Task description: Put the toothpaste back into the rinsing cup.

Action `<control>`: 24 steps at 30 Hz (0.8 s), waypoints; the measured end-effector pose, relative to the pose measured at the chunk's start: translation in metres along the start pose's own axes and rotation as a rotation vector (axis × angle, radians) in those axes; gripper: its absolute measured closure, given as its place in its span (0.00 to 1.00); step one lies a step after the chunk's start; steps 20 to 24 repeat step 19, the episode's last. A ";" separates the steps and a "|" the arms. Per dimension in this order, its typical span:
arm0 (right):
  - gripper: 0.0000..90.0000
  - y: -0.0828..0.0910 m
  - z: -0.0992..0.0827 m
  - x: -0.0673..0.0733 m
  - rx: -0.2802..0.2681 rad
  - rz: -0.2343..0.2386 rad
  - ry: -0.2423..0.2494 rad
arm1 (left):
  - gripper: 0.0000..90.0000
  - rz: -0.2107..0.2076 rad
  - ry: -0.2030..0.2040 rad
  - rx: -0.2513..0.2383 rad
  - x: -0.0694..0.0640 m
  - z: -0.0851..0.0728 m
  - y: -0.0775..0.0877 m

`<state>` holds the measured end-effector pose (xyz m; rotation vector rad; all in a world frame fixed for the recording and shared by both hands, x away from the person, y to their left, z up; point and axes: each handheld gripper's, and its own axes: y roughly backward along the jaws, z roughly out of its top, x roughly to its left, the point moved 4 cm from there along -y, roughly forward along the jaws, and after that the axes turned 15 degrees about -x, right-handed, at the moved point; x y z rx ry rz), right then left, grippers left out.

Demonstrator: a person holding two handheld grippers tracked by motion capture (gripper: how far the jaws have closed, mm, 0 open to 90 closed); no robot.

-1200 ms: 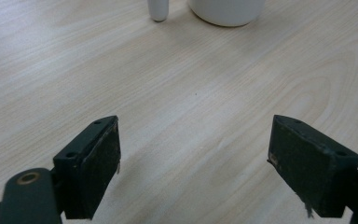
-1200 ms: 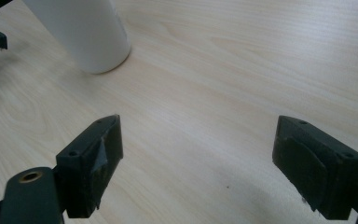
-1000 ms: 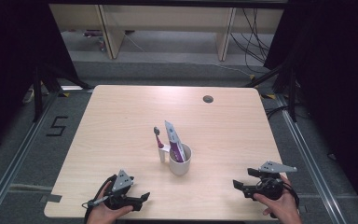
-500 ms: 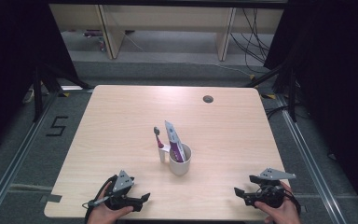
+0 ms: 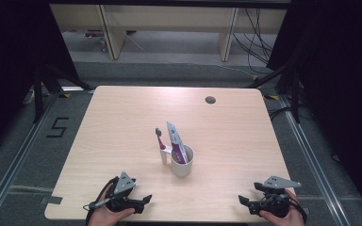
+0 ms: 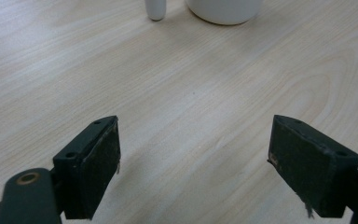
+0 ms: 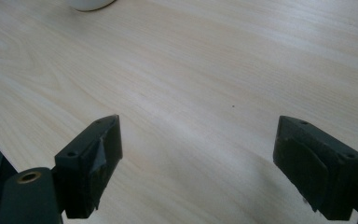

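Two grippers: both rest low at the near edge of the pale wooden table point(image 5: 122, 122), each held in one of the person's hands.
Left gripper point(image 5: 143, 201): jaws spread wide over bare wood, pointing right and slightly toward the cup; the hand point(image 5: 104, 213) wraps it from below.
Right gripper point(image 5: 242, 201): jaws wide apart, nothing between them, pointing left along the table edge; the hand point(image 5: 283, 217) grips from behind.
White ceramic cup point(image 5: 182, 162): stands mid-table, well apart from both grippers, between them.
Purple-and-white toothpaste tube point(image 5: 176, 147): leans inside the cup.
Grey-headed toothbrush point(image 5: 160, 145): upright, just beside the cup's left.
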<state>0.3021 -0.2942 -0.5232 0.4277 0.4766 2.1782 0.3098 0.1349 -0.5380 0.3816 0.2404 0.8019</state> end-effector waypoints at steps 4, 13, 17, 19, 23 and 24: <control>0.18 0.001 -0.002 0.001 -0.013 0.012 -0.010 | 0.18 0.002 -0.001 0.004 0.000 0.000 0.000; 0.18 0.005 -0.005 0.004 0.002 -0.008 -0.040 | 0.18 0.001 -0.003 0.007 -0.001 0.000 0.000; 0.18 0.006 -0.006 0.004 0.000 -0.009 -0.053 | 0.18 -0.001 -0.008 0.008 0.000 0.000 0.000; 0.18 0.006 -0.006 0.004 0.004 -0.013 -0.047 | 0.18 0.000 -0.007 0.008 0.000 0.000 0.000; 0.18 0.006 -0.006 0.004 0.004 -0.013 -0.047 | 0.18 0.000 -0.007 0.008 0.000 0.000 0.000; 0.18 0.006 -0.006 0.004 0.004 -0.013 -0.047 | 0.18 0.000 -0.007 0.008 0.000 0.000 0.000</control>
